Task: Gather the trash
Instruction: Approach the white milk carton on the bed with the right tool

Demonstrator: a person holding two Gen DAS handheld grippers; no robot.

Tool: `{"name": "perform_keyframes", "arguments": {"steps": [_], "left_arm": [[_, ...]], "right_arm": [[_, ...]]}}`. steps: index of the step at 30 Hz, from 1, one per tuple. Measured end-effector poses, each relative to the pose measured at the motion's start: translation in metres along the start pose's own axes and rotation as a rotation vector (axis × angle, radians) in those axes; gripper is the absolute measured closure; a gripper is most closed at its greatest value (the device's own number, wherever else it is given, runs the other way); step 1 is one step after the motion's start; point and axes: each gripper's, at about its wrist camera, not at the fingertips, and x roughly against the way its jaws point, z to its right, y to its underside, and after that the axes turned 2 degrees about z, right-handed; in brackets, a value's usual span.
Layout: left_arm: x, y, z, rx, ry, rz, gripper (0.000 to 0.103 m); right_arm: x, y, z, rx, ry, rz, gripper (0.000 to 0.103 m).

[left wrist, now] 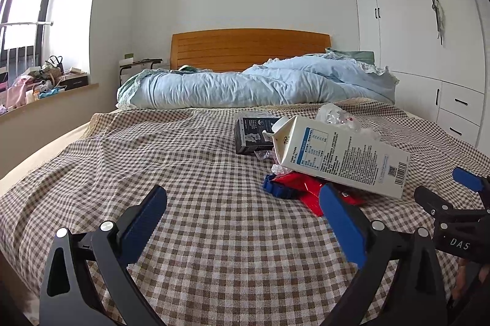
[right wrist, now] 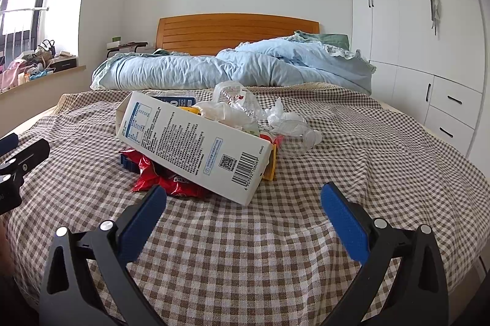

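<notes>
A heap of trash lies on the checked bedsheet [left wrist: 196,172]. A white milk carton [left wrist: 343,156] [right wrist: 196,145] rests tilted on a red snack wrapper [left wrist: 309,191] [right wrist: 165,179] and a blue plastic piece [left wrist: 277,188]. Behind it are a small dark carton [left wrist: 252,134], crumpled clear plastic [left wrist: 337,114] [right wrist: 235,99] and white tissue [right wrist: 286,119]. My left gripper [left wrist: 243,197] is open, low over the sheet, left of and short of the heap. My right gripper [right wrist: 243,197] is open, its span facing the carton's near corner, apart from it. Each gripper shows at the other view's edge.
A rumpled light blue duvet [left wrist: 260,81] lies by the wooden headboard [left wrist: 245,47]. White wardrobes and drawers [left wrist: 428,50] stand along the right. A cluttered window ledge [left wrist: 46,84] runs along the left, with a small side table [left wrist: 137,64] beside the bed.
</notes>
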Motion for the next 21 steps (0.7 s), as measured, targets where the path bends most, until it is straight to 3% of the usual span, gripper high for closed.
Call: {"name": "perform_keyframes", "arguments": {"steps": [14,21], "left_arm": [[0.0013,-0.0015,-0.0006,0.003,0.001,0.015,0.007],[0.0059,-0.0025,-0.0015,0.016,-0.008,0.073,0.007]], "right_arm": [[0.0013,-0.0001,-0.0017,0.010,0.004,-0.005,0.006],[0.0009,-0.0005,-0.0007,0.006,0.002,-0.004,0.006]]}}
